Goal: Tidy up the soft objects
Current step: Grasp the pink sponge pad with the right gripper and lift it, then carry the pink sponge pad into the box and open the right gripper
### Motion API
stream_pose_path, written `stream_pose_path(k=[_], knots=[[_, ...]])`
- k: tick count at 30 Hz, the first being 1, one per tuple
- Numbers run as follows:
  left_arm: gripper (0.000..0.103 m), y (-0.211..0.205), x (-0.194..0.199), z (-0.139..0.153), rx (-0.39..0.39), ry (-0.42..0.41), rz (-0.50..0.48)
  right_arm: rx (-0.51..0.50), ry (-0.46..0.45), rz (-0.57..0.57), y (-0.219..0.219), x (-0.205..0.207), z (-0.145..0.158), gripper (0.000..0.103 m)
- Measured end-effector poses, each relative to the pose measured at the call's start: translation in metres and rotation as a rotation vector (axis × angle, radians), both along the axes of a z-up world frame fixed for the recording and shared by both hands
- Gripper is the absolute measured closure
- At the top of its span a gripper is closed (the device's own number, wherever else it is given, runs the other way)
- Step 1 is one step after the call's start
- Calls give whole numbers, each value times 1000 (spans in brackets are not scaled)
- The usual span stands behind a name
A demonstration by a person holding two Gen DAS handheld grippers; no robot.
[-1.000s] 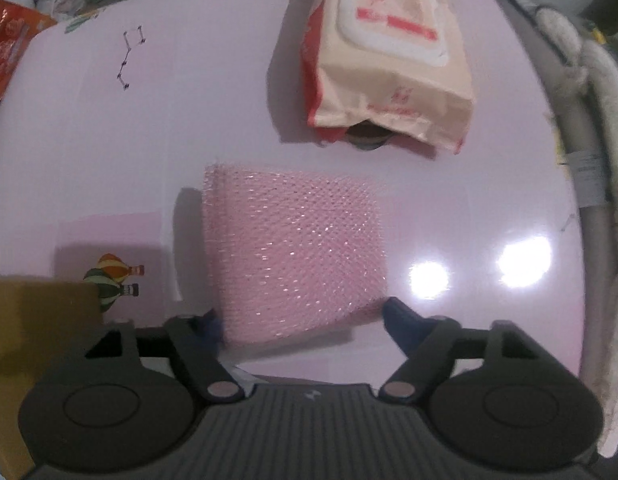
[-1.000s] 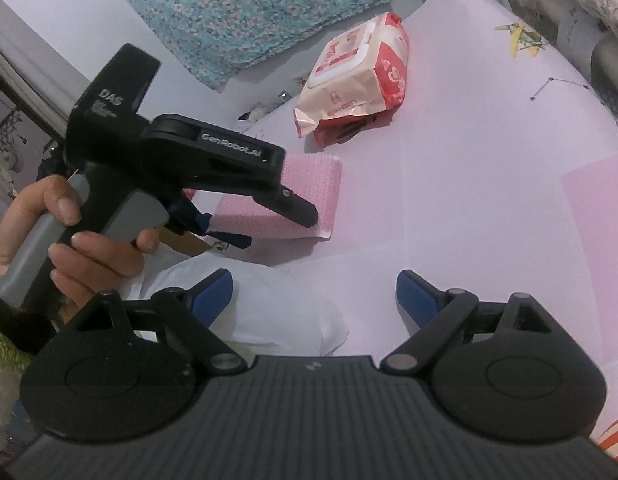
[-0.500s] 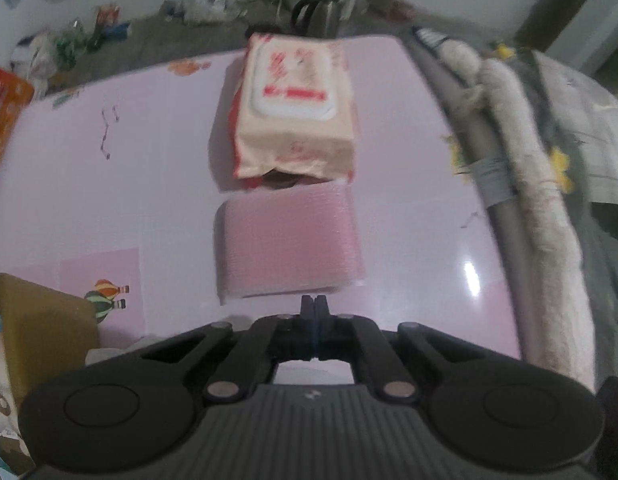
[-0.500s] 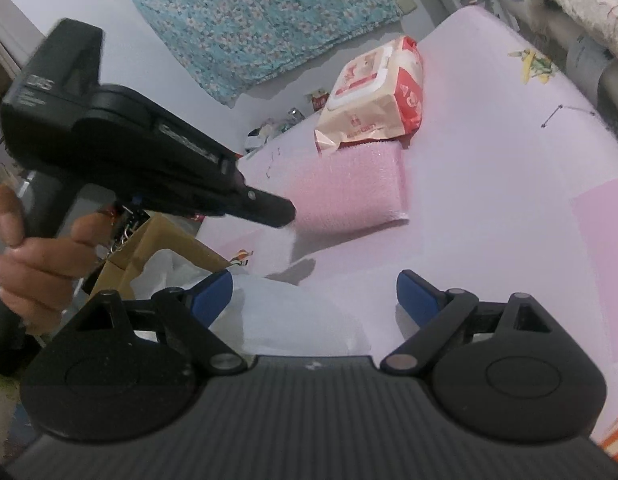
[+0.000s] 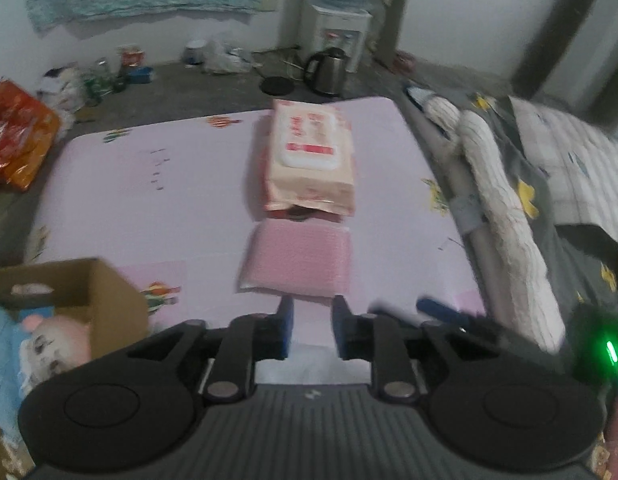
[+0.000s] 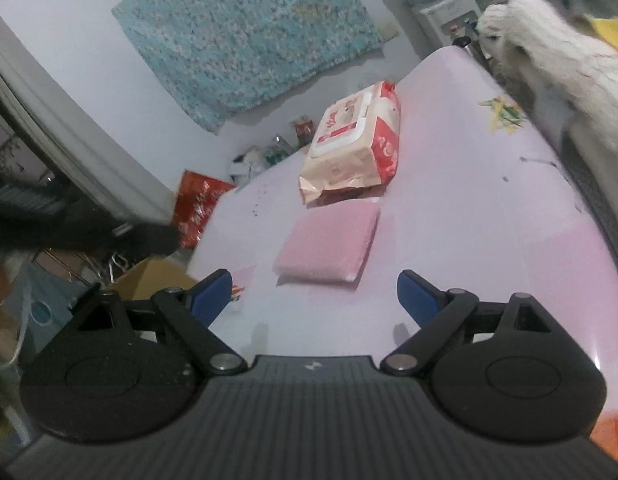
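The left gripper [image 5: 311,326] has its blue pads [image 5: 284,330] only a narrow gap apart and the jaws are opening, with nothing between them, just bare mat showing through the gap. The right gripper [image 6: 314,294] is spread wide with its blue pads [image 6: 211,293] well apart, and it's empty too.

Just past the left fingertips in the left wrist view is the pink sponge pad [image 5: 299,262], lying flat on the pink mat [image 5: 149,200], roughly mid-mat. Neither gripper is touching it. From the right wrist view the same sponge pad [image 6: 329,246] sits ahead of the open fingers, between them in the picture but clearly farther out on the mat [image 6: 469,200].

Right behind the sponge, toward the far edge of the mat, is the pack of wet wipes [image 5: 311,160], its near end touching or almost touching the sponge; can't tell which because of the blur. In the other view the wipes pack [image 6: 355,146] lies lid up.

At the near-left corner of the mat there's a cardboard box [image 5: 89,292] with a plush toy [image 5: 49,340] inside. Along the right edge runs a rolled white blanket [image 5: 505,216]. Beyond the far edge, on the floor, stand a kettle [image 5: 327,68] and a red snack bag [image 5: 17,136]. A dark blurry shape at the left of the right wrist view looks like the other gripper [image 6: 109,232].
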State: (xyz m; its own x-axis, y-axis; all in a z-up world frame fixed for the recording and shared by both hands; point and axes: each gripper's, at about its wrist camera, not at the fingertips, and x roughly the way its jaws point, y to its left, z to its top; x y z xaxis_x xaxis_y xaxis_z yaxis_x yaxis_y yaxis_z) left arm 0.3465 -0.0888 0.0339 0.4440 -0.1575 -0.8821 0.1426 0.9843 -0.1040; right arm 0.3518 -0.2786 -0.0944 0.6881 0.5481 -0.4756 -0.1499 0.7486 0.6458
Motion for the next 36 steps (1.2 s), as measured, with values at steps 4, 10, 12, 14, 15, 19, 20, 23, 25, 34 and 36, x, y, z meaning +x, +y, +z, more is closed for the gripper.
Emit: stream_pose_path(k=[4,10,12,14,15,19,20,23,25,34,36], knots=[[70,36,-12,14,-31,-19,50,-49,102,-22,17,62,-16,13],[52,82,-47,40,-54,-81,84,-274,110,9,67,107,-28,10],[49,96,-62,47,-71,-103,89,-375,89,38,84,106,-26,15],[49,112,-80,54,-94,-127,105,-358,82,58,87,100,-24,31],[49,121,-89,56,-106,-138,114,-319,94,64,84,100,-22,42],[49,150,-125,60,-161,-164,164,-220,137,52,71,94,-18,58],[49,157,-132,60,-174,-171,174,-188,145,48,65,90,-18,64],[49,177,-160,60,-196,-196,207,-138,142,36,54,76,-11,71],[49,189,-177,61,-212,-217,229,-151,113,24,46,60,-2,73],[47,240,-267,51,-264,-313,326,-122,-92,-5,2,-37,77,74],[46,251,-284,45,-264,-330,353,-109,-161,40,3,-68,109,74]])
